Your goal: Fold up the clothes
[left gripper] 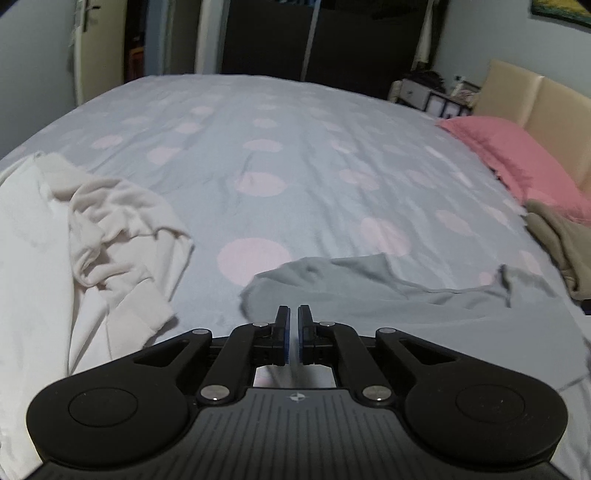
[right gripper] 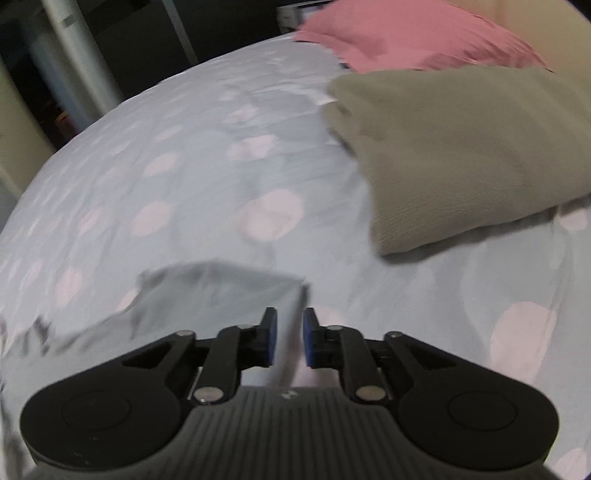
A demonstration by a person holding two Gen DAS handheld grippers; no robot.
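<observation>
A grey garment point(left gripper: 388, 284) lies crumpled at the near edge of the bed. My left gripper point(left gripper: 293, 312) sits at its left corner with the jaws shut and a thin strip of the cloth between the pads. In the right wrist view the same grey garment point(right gripper: 214, 291) has a raised edge that runs up from between the fingers of my right gripper point(right gripper: 290, 314). Those jaws stand narrowly apart with the fold of cloth filling the gap. A rumpled white garment point(left gripper: 110, 229) lies to the left.
The bed cover point(left gripper: 295, 129) is pale grey with pink dots. A folded olive garment point(right gripper: 461, 147) rests at the right beside a pink pillow point(right gripper: 406, 33). A beige headboard point(left gripper: 535, 96) and a dark wardrobe point(left gripper: 332, 37) stand beyond the bed.
</observation>
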